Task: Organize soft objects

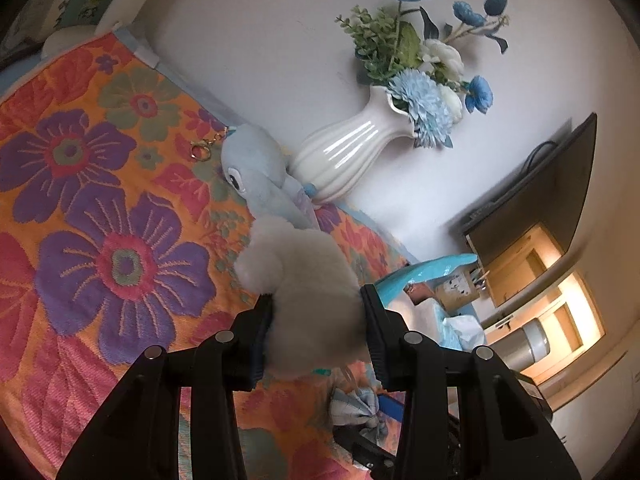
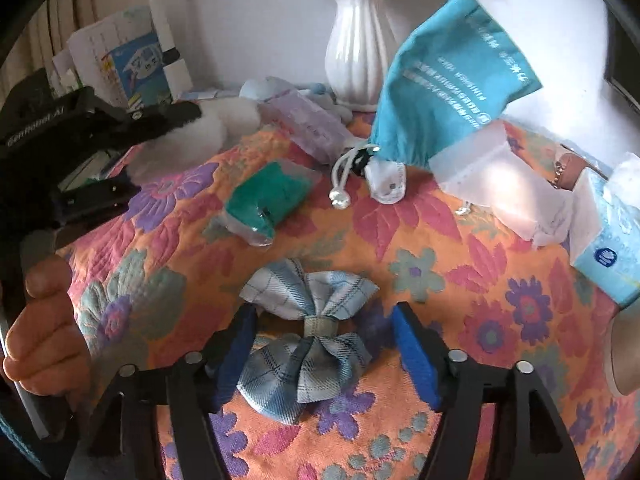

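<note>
A white fluffy plush (image 1: 304, 268) is clamped between the pads of my left gripper (image 1: 316, 300), held just above the floral cloth (image 1: 100, 200). The right wrist view shows that same left gripper (image 2: 160, 152) from the side, shut on the plush (image 2: 208, 128), with a person's hand under it. A blue plaid fabric bow (image 2: 308, 344) lies flat on the cloth between the blue pads of my right gripper (image 2: 324, 312). Those jaws stand wider than the bow, and the right pad is clear of it.
A light blue plush toy (image 1: 256, 168) with a keyring leans by a white ribbed vase (image 1: 348, 148) of flowers. Beyond the bow lie a green item in a clear pouch (image 2: 268, 196), a purple pouch (image 2: 308, 124), a teal drawstring bag (image 2: 448, 80) and a tissue pack (image 2: 608, 248).
</note>
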